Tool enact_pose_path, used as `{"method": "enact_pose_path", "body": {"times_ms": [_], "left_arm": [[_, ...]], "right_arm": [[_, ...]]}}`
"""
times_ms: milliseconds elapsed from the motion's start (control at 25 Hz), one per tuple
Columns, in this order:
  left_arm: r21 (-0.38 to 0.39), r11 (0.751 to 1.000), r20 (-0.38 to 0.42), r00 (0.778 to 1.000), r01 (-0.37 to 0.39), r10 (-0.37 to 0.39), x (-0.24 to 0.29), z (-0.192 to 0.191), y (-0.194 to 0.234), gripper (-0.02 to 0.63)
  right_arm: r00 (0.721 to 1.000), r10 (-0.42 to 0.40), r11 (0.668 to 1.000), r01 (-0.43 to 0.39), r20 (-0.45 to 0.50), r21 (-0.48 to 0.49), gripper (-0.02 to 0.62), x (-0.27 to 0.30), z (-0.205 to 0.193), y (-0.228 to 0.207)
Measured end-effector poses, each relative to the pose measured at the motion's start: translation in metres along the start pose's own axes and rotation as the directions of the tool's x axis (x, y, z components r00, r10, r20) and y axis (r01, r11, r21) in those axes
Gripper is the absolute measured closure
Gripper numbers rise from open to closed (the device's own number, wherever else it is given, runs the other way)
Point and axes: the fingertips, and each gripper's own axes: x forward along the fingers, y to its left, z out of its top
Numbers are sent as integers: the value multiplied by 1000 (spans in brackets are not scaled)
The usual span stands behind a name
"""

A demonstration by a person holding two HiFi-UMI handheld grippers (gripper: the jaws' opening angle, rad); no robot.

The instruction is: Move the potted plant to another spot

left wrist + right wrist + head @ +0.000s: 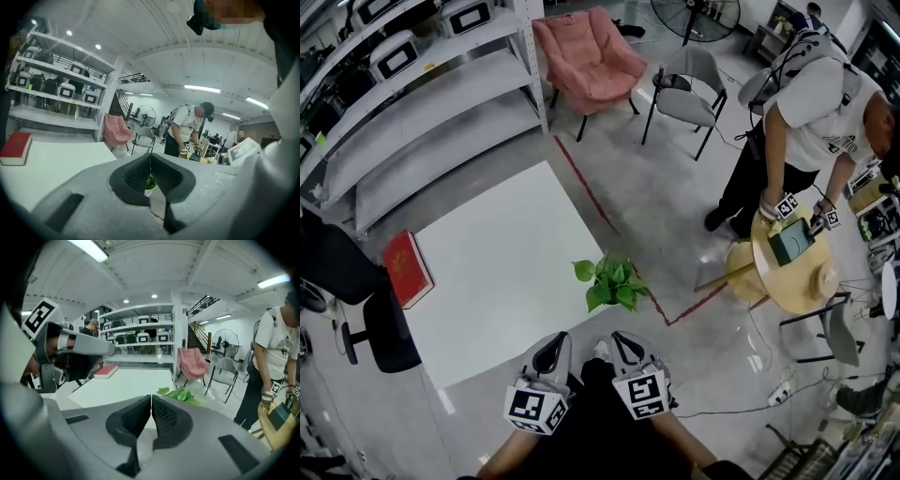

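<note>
The leafy green potted plant (612,281) sits mid-frame at the white square table's (497,262) right corner, just above the clenched, empty right gripper (630,349) and farther from the equally clenched left gripper (551,354).

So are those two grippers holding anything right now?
Nothing. Both the left gripper and right gripper are shut and empty; the plant sits untouched on the table.

Premises present as a research lab hall: metal shelving (422,112) holding equipment units (394,56), red tape lines (581,180) on concrete floor, loose cables (731,410), standing fan (694,14).
</note>
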Motion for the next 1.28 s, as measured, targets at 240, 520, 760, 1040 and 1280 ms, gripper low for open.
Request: {"method": "enact_pose_path", "body": {"times_ms": [240,520,760,1040,1280], "left_arm": [[-6,999,-4,999,-49,49,13,2,2,589],[0,998,5,998,-67,67,22,7,13,589],[-16,999,-5,999,-47,46,34,13,25,589],[-22,1000,-5,1000,-19,19,52,23,41,589],[-40,999,-24,1000,-9,8,55,22,58,589]], "right_arm": [[989,31,980,-59,-143,-191,581,29,-20,-16],[966,32,939,-116,-255,-325,581,61,-33,-13],[939,-13,917,-126,-344,-380,581,84,-51,-17],[901,-66,886,-145,-430,-440,581,105,-71,-26],[873,-120,863,-144,-473,-485,581,123,-82,-27]]}}
